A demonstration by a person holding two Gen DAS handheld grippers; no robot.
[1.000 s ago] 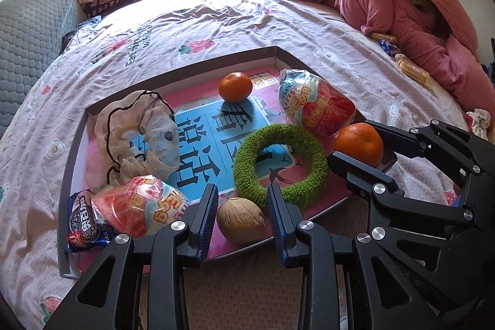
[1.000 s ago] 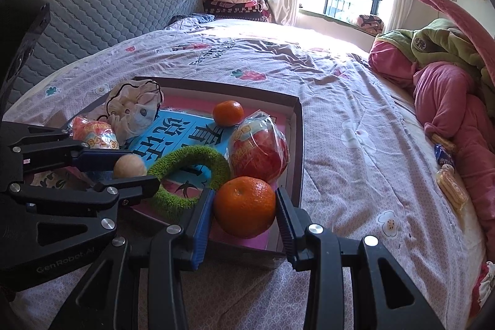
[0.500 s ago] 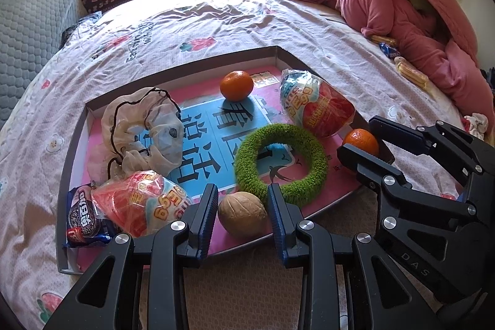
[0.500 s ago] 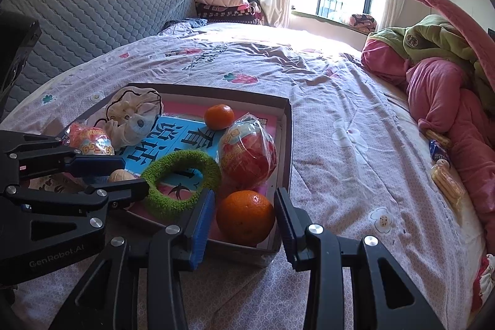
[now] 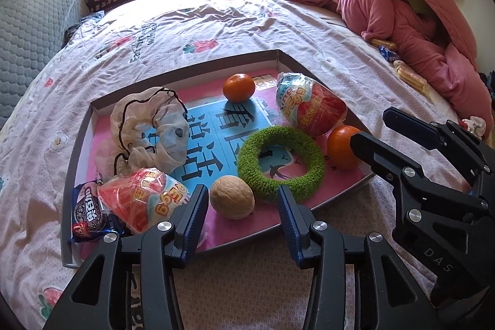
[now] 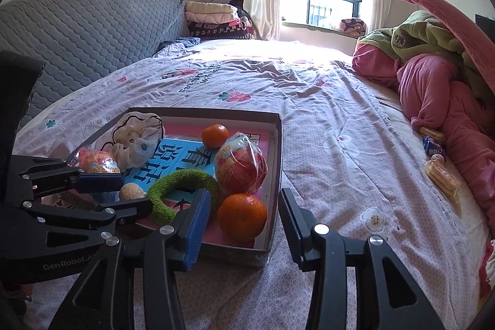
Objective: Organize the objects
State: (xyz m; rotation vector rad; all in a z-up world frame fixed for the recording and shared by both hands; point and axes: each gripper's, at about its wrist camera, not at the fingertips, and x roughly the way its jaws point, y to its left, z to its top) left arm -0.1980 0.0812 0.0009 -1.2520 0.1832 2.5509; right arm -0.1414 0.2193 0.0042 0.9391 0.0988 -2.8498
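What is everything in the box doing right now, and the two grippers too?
left gripper: jaws opening, walnut between them, not pinched
right gripper: jaws opening, near orange between them, loose
walnut: resting in the box
near orange: resting in the box corner
far orange: resting, untouched
green ring: lying flat
box: open, no lid

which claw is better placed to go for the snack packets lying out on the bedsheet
Right, probably. The right claw sits at the tray's right edge, nearest the snack packets; the left claw sits by the walnut.
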